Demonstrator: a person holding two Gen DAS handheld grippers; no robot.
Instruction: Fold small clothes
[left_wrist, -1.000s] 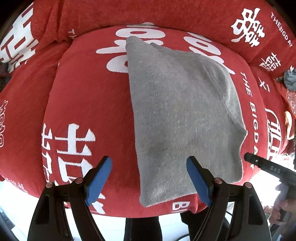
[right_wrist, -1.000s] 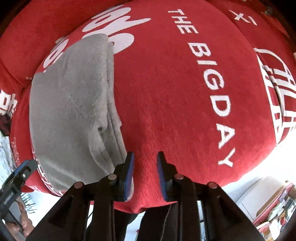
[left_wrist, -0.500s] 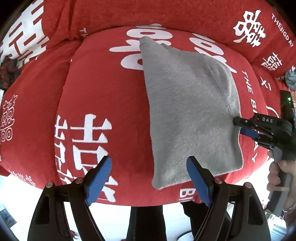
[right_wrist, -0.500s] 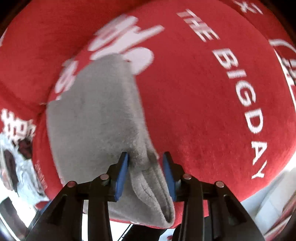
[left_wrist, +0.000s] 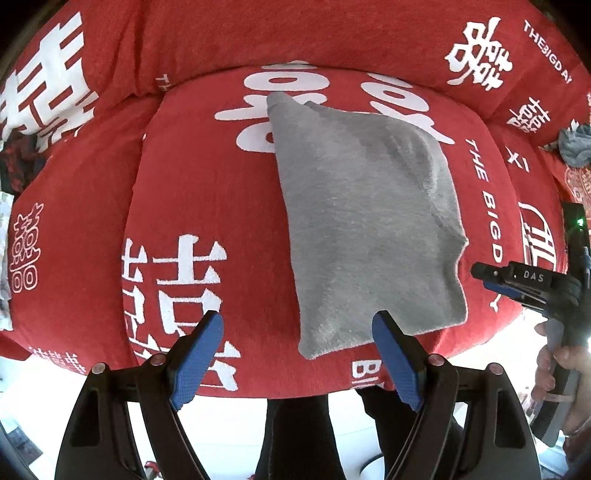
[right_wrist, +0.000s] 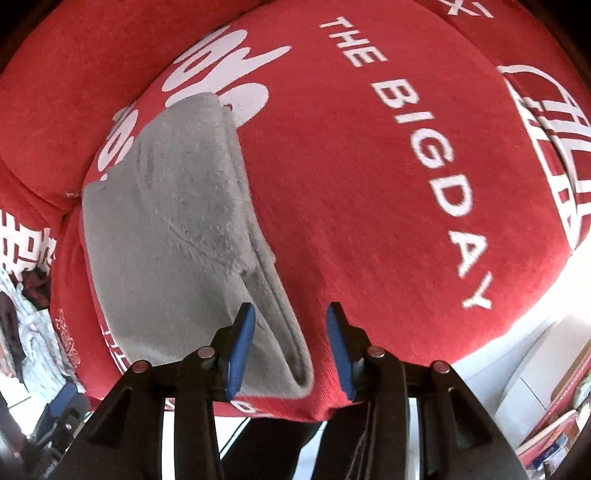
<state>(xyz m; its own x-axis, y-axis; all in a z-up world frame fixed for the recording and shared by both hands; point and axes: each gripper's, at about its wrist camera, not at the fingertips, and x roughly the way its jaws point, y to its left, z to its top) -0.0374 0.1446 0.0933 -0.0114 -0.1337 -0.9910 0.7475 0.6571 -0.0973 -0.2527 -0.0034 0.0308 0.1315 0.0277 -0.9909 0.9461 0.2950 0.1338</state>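
The grey cloth (left_wrist: 369, 229) lay folded flat on the red cushion (left_wrist: 207, 192), near its front edge. The left gripper (left_wrist: 297, 363) hung wide apart, holding nothing. The right gripper (right_wrist: 290, 345) was opening over the cloth's doubled right edge, pads clear. The fold looked finished; the next move probably called for lifting it aside.

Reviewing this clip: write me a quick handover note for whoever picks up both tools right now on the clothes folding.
Left tool: open, empty, hovering over the near edge of the grey garment.
Right tool: jaws opening, nothing gripped; the garment's folded right edge lies below its gap.
Garment: lying on the red cushion, doubled over with layers stacked along its right side.
Done: at least one fold.
Left: probably one more fold or a tidy-up; another grey item waits on the far right.
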